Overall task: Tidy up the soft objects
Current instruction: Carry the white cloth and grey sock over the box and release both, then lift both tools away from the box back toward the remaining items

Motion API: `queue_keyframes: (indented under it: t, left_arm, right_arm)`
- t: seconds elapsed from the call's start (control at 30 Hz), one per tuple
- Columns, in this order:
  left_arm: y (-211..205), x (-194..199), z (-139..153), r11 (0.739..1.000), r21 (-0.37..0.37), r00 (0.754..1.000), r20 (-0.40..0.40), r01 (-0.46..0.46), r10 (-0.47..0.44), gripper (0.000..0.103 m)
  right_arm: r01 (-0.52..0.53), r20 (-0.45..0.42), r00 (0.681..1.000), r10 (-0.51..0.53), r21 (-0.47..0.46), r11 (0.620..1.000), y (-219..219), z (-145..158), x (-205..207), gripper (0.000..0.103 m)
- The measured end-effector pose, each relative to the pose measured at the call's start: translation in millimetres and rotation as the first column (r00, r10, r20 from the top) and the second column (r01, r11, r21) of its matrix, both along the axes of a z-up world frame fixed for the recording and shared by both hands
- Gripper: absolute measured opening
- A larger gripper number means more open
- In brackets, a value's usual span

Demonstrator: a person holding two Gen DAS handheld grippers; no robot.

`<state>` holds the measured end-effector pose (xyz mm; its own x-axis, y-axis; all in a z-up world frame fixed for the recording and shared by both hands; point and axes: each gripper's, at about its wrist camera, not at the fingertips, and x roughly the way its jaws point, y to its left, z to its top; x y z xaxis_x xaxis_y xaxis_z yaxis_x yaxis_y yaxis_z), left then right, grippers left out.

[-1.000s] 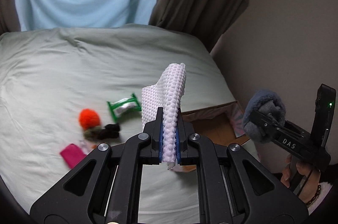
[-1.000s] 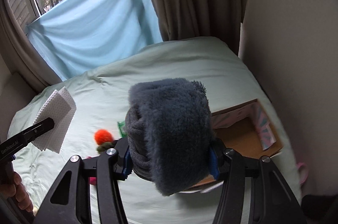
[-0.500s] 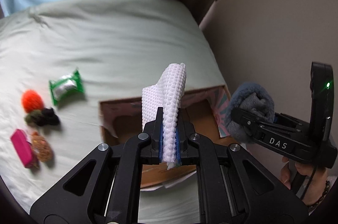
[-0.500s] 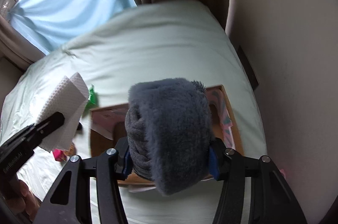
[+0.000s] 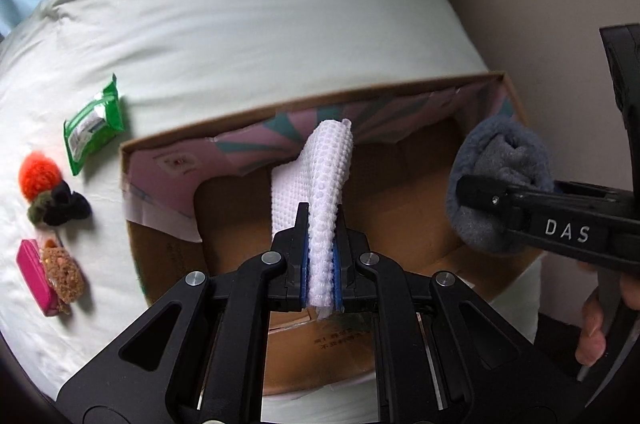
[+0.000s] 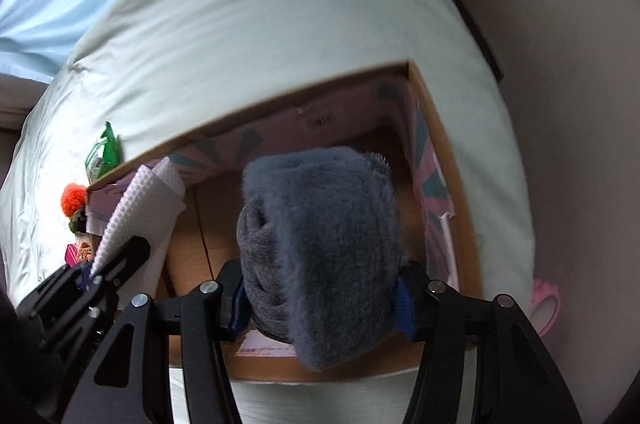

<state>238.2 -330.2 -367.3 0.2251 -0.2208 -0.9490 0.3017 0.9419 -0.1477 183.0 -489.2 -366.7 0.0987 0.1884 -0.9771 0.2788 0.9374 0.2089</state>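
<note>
- Left tongs (image 5: 321, 256): clamped on folded white waffle cloth (image 5: 320, 183); long axis along the fingers, free end pointing forward over the open cardboard box (image 5: 280, 107).
- Right tongs (image 6: 320, 298): gripping rolled grey fleece (image 6: 320, 236) across its width; roll's long axis running forward, above box interior.
- Box resting on bed (image 5: 240, 23).
- Green packet (image 5: 94, 121), orange pompom (image 5: 38, 173), pink case (image 5: 34, 276) lying left of box.
</note>
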Motion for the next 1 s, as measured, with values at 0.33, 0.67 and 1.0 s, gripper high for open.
queue_keyframes:
  t: [0.33, 0.67, 1.0]
  left_arm:
    - [7.2, -2.5, 3.8, 1.000, 0.020, 0.999, -0.032, 0.002, -0.001, 0.103]
    - [23.3, -16.6, 14.1, 0.999, 0.031, 0.999, -0.029, -0.028, 0.028, 0.103]
    - [35.2, -38.3, 77.2, 1.000, 0.002, 0.997, 0.071, -0.027, 0.027, 0.103]
  right_arm:
    - [0.015, 0.025, 1.000, -0.016, 0.038, 0.999, -12.1, -4.9, 12.4, 0.102]
    - [0.002, 0.094, 0.996, -0.005, 0.033, 0.999, -8.9, 8.3, -5.5, 0.102]
    - [-0.058, 0.193, 0.979, 0.066, -0.045, 0.997, 4.2, 69.4, -20.9, 0.102]
